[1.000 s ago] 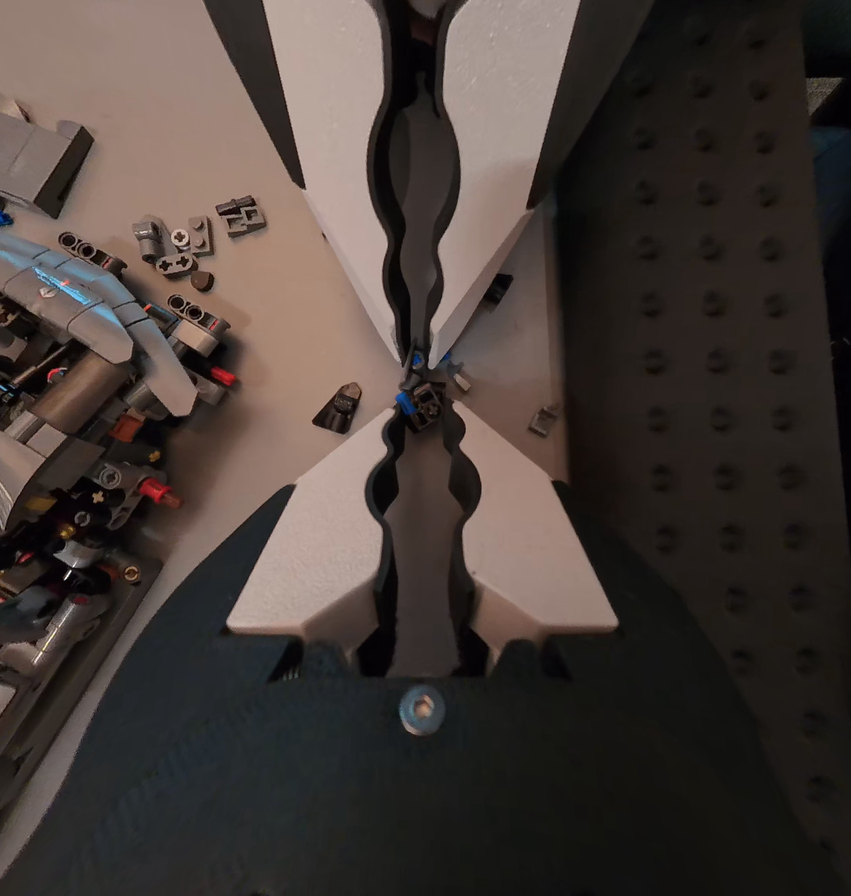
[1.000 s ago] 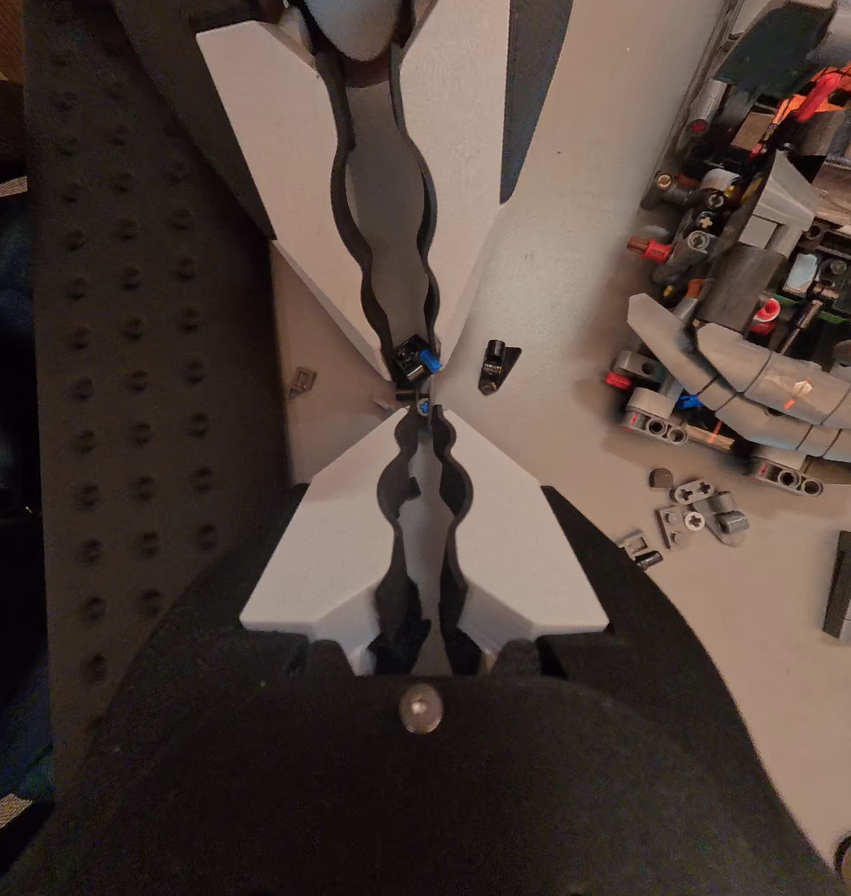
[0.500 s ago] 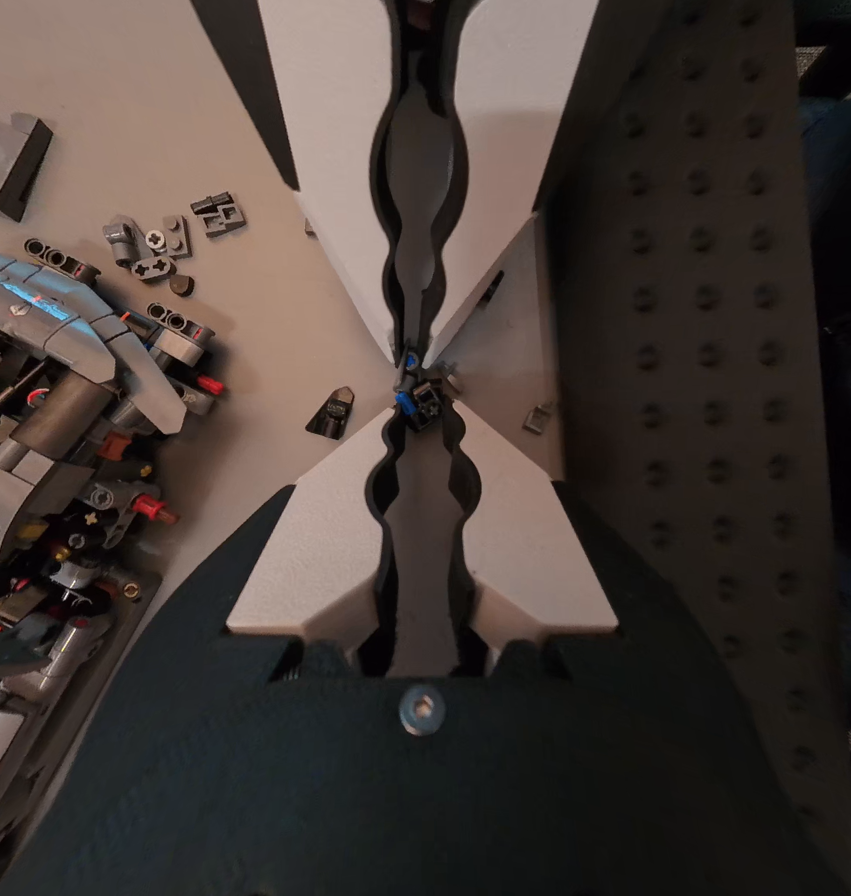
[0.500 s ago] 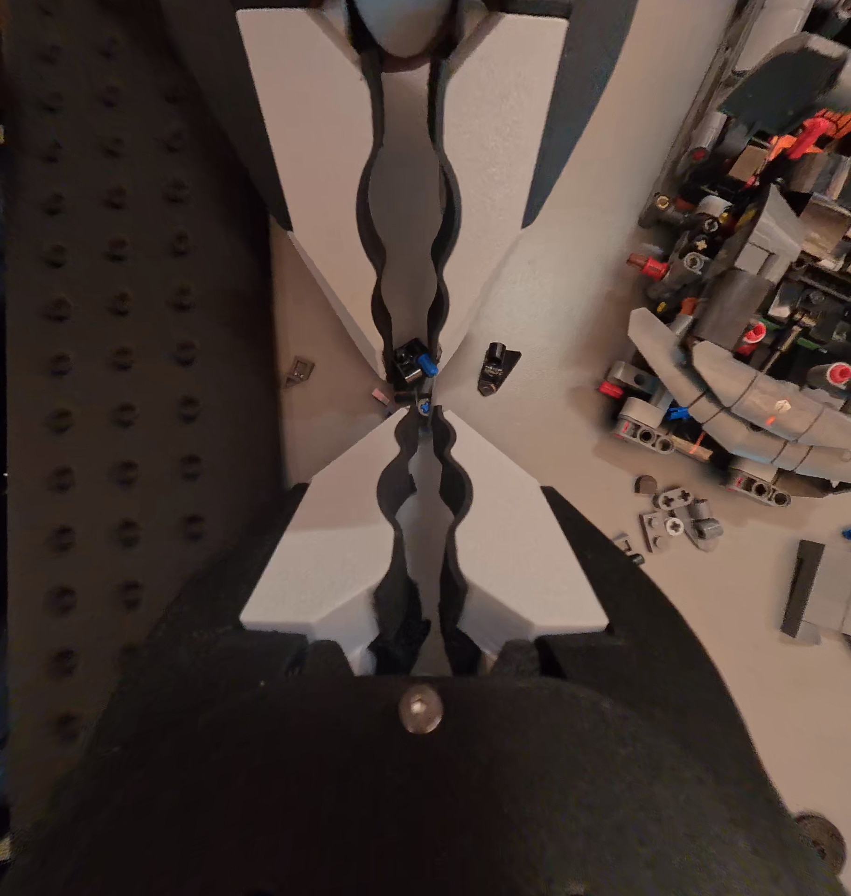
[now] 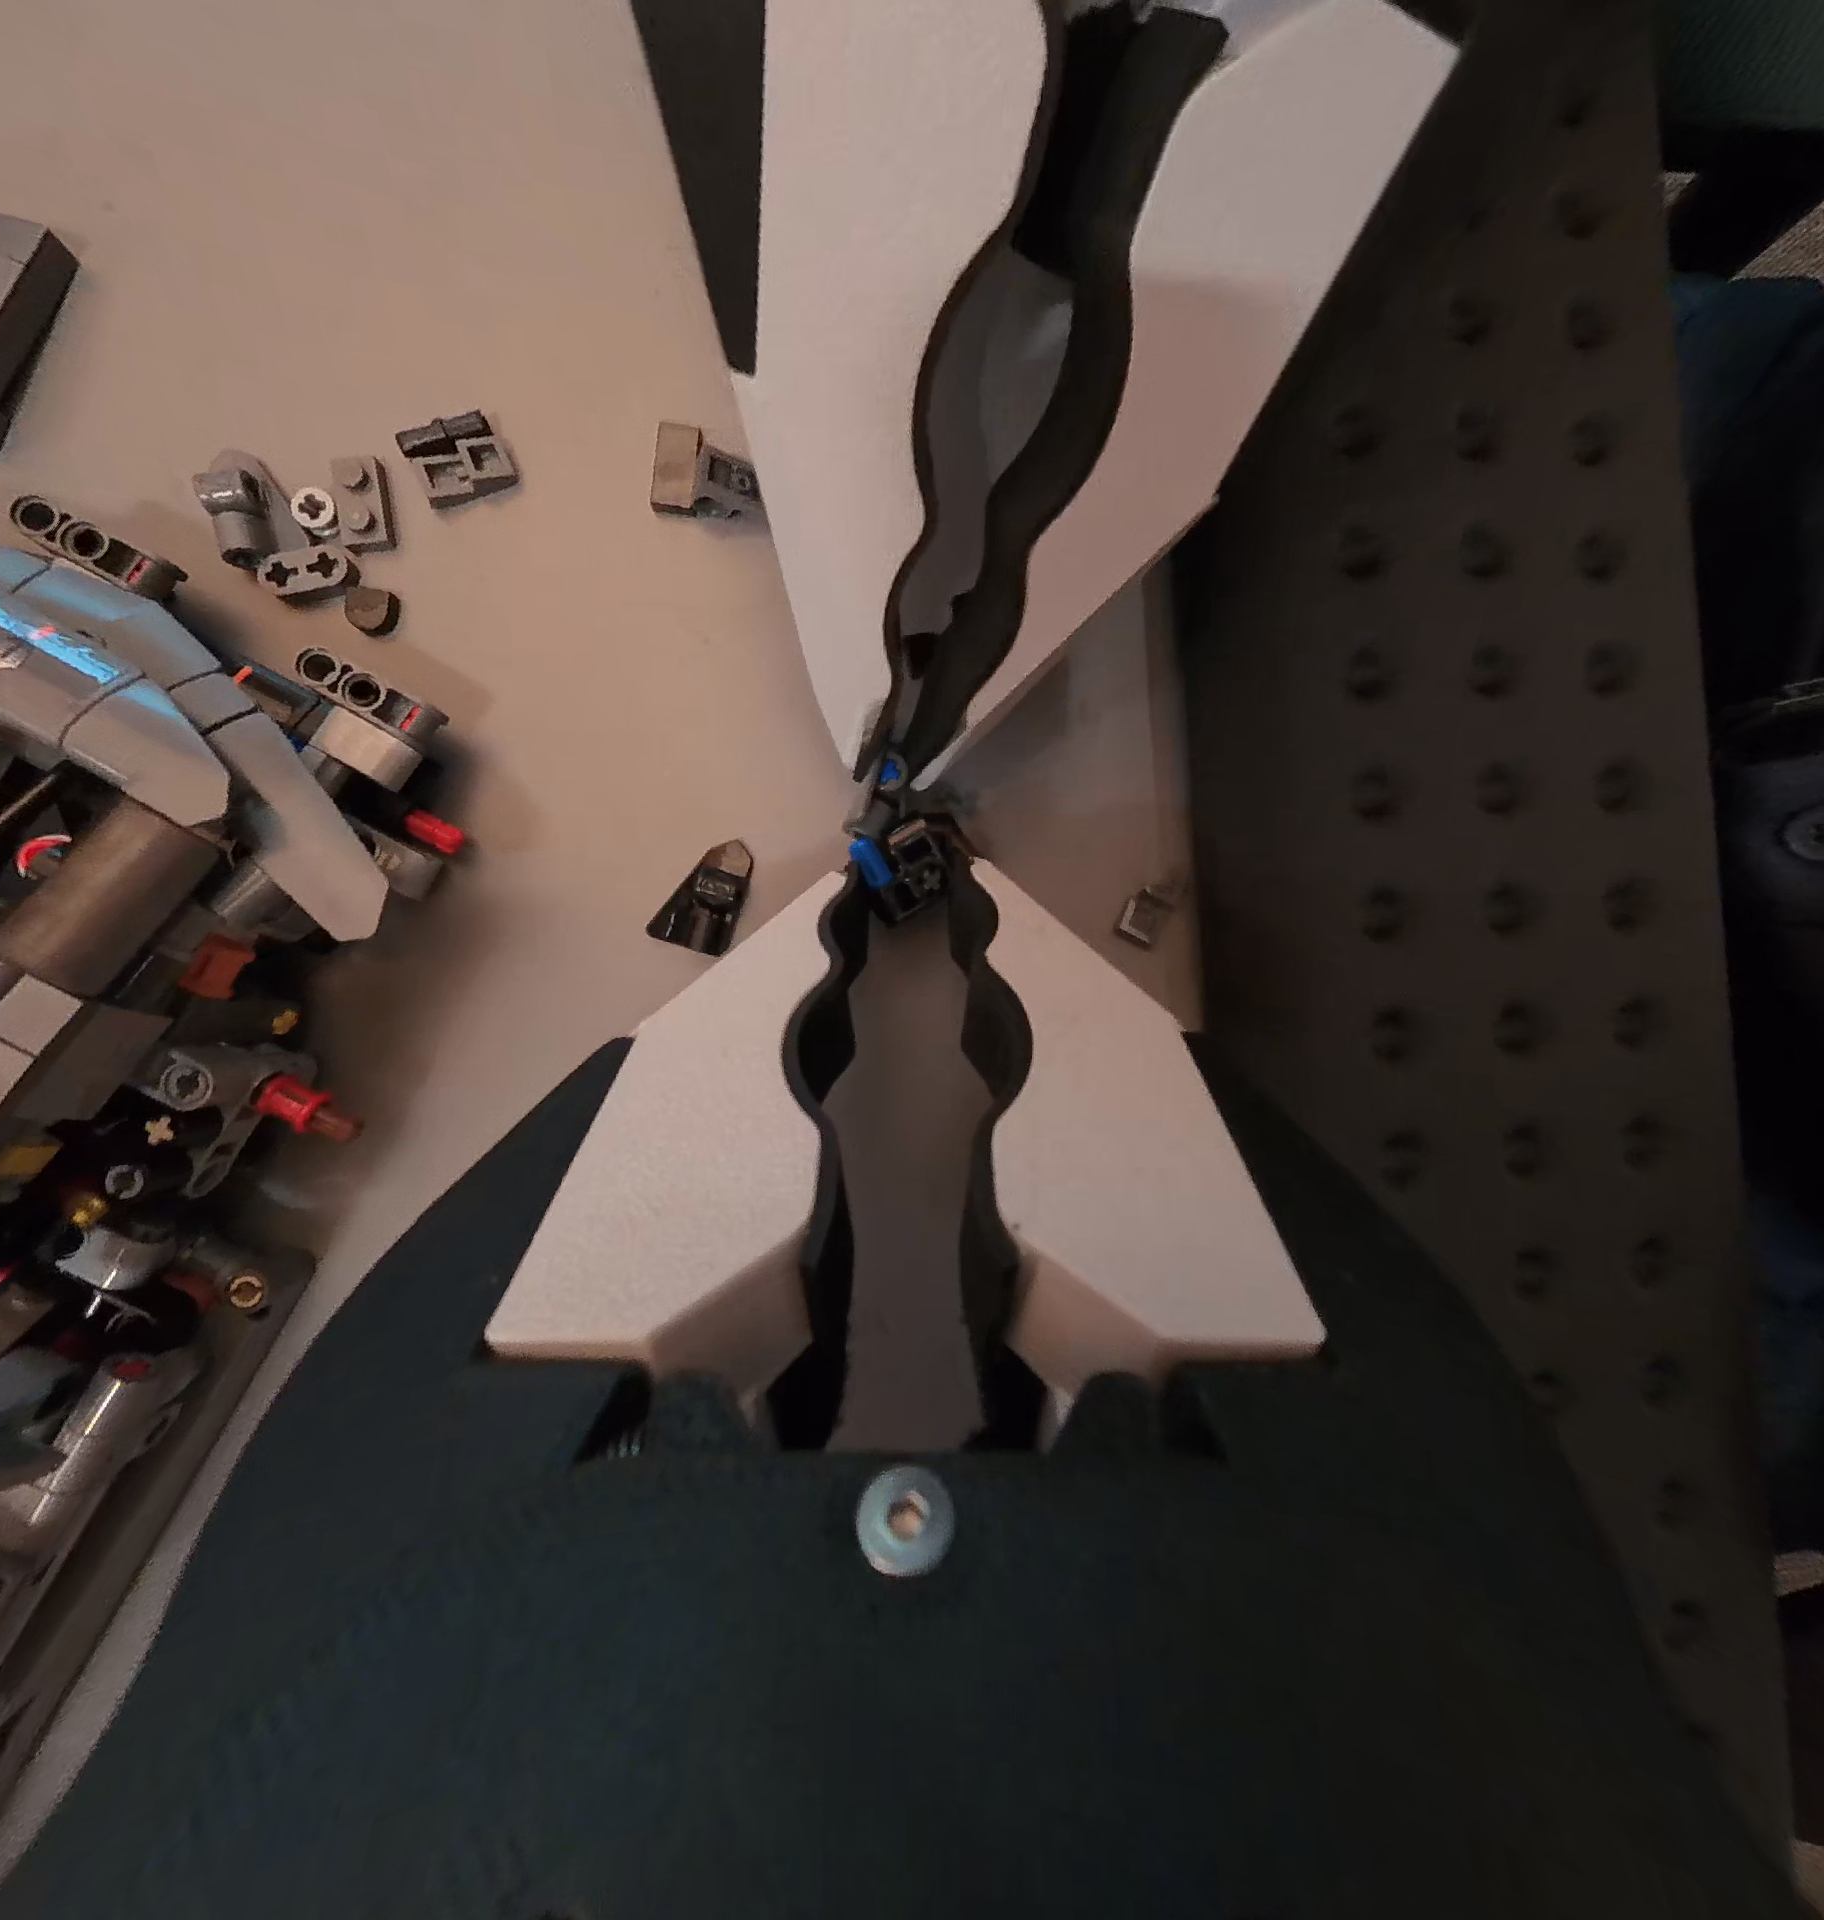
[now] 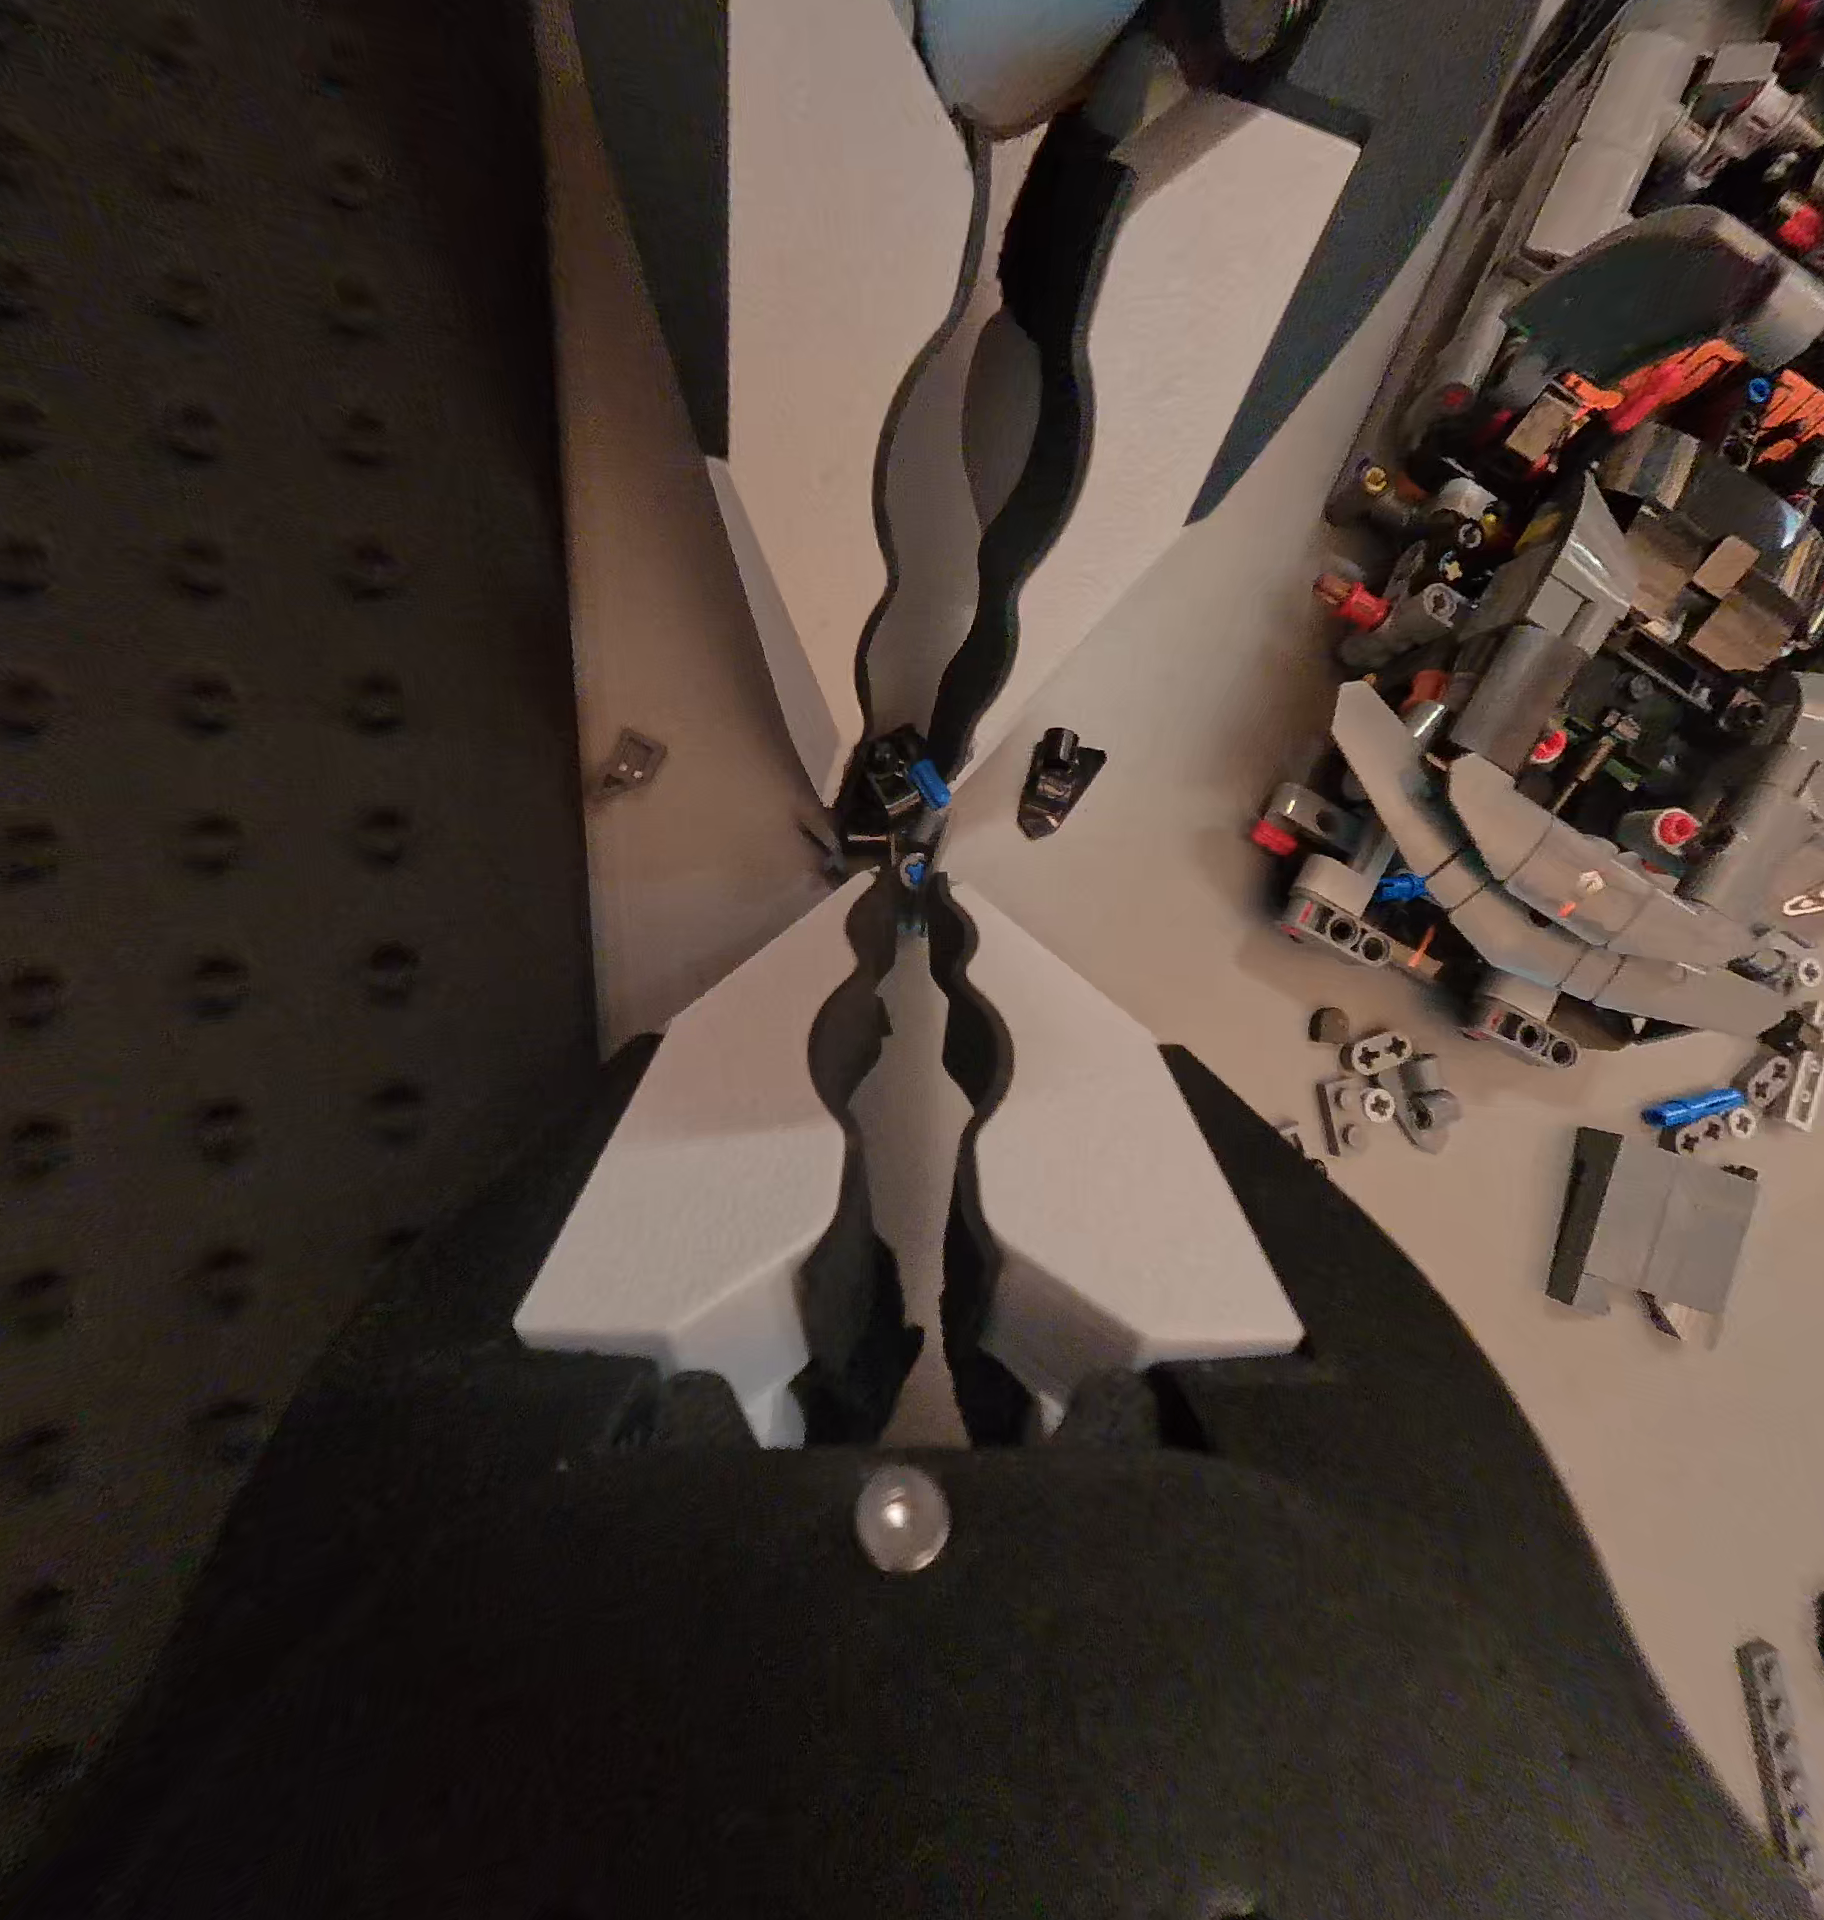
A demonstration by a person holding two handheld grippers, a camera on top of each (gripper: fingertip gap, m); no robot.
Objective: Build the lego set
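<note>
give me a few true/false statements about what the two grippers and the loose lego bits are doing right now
1. The left gripper is shut on a small black piece with a blue pin. True.
2. The right gripper is wide open and holds nothing. False: its jaws are nearly closed on a small part with a blue pin.
3. The two grippers meet tip to tip above the table. True.
4. The black wedge piece is held in the left gripper. False: it lies loose on the table beside the tips.
5. The grey model is between the right gripper's fingers. False: it sits off to the side.
</note>
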